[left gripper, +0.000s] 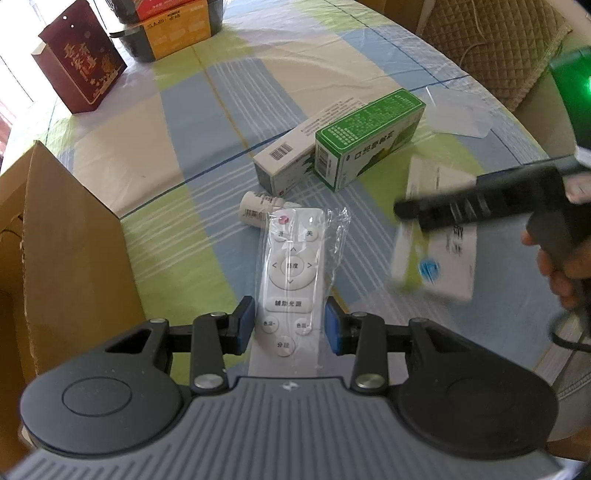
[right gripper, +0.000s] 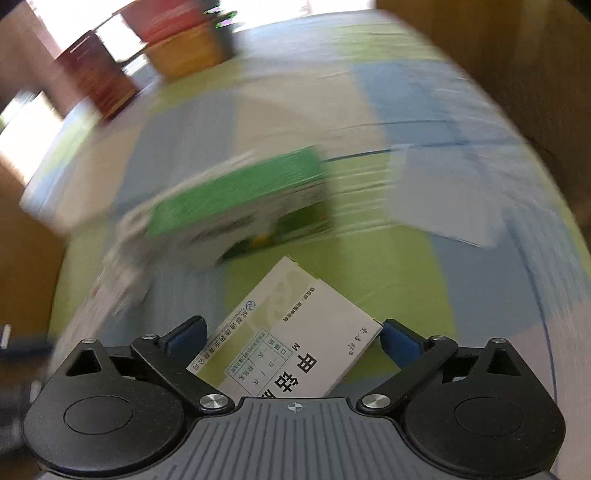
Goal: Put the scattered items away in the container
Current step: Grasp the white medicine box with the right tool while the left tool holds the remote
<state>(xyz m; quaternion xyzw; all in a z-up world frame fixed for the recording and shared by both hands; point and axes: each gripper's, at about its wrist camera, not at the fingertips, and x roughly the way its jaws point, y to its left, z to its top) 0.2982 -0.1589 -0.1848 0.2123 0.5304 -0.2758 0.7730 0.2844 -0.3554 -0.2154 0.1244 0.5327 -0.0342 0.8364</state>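
Checked tablecloth [left gripper: 192, 122] | cardboard box [left gripper: 66, 236] interior unseen | left tongs [left gripper: 290, 322] released astride remote [left gripper: 291, 273] | right tongs [right gripper: 291, 338] grasping white carton [right gripper: 291, 343]

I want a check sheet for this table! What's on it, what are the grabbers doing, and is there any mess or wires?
Surface: checked tablecloth, blue, green, cream.
Job's things: wrapped white remote; small pill bottle on its side; green box beside white barcode box; flat white medicine box; cardboard container at left.
Clutter: clear plastic wrapper.
Grippers: left gripper open around the remote; right gripper straddles the flat box, contact unclear.
Cables: black cable by the hand.
Surroundings: red gift box, yellow carton, quilted cushion.
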